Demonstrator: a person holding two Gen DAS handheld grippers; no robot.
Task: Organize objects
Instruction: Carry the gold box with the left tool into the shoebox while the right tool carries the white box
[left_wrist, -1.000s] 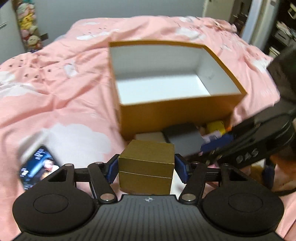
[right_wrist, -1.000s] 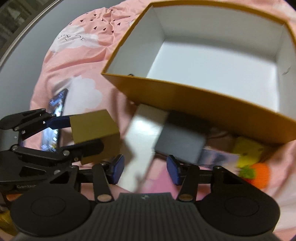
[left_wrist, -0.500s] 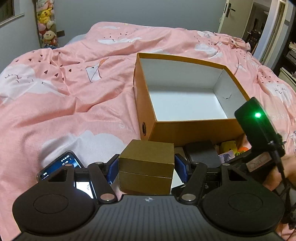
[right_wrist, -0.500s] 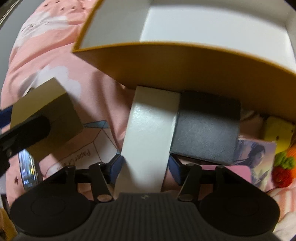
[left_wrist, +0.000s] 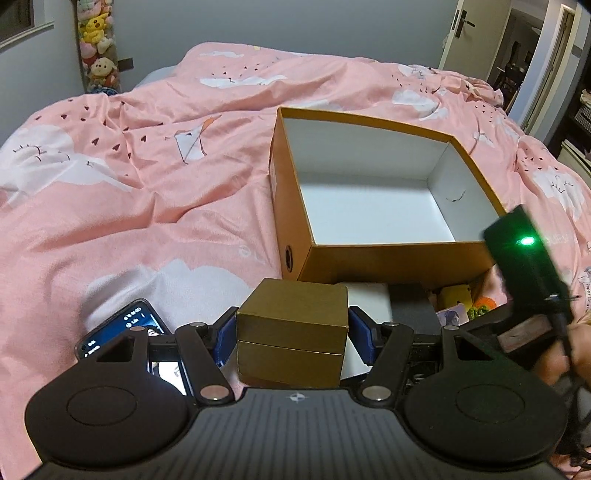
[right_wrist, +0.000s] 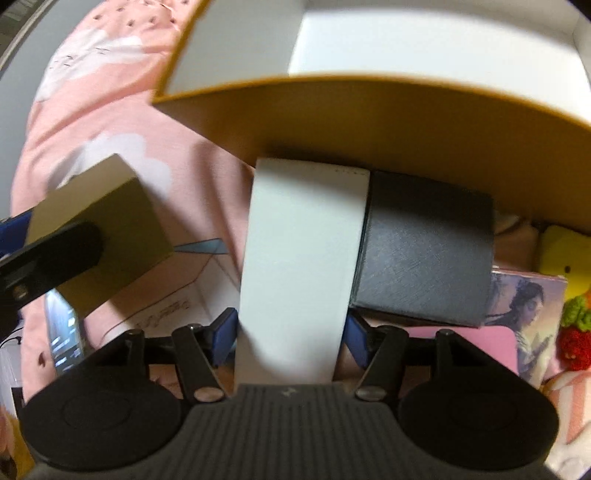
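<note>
Bottom centre of your left view, your left gripper clenches a small, matte gold box. In your right view, your right gripper straddles a long white box mid-frame; contact unclear.

Dim, warm indoor light, seemingly from overhead. The left wrist view is fairly sharp, though fisheye bending curves the doorway and room edges. A green indicator light glares. The right wrist view is smeared by motion blur, the large open box bowed, with shadow beneath it.
</note>
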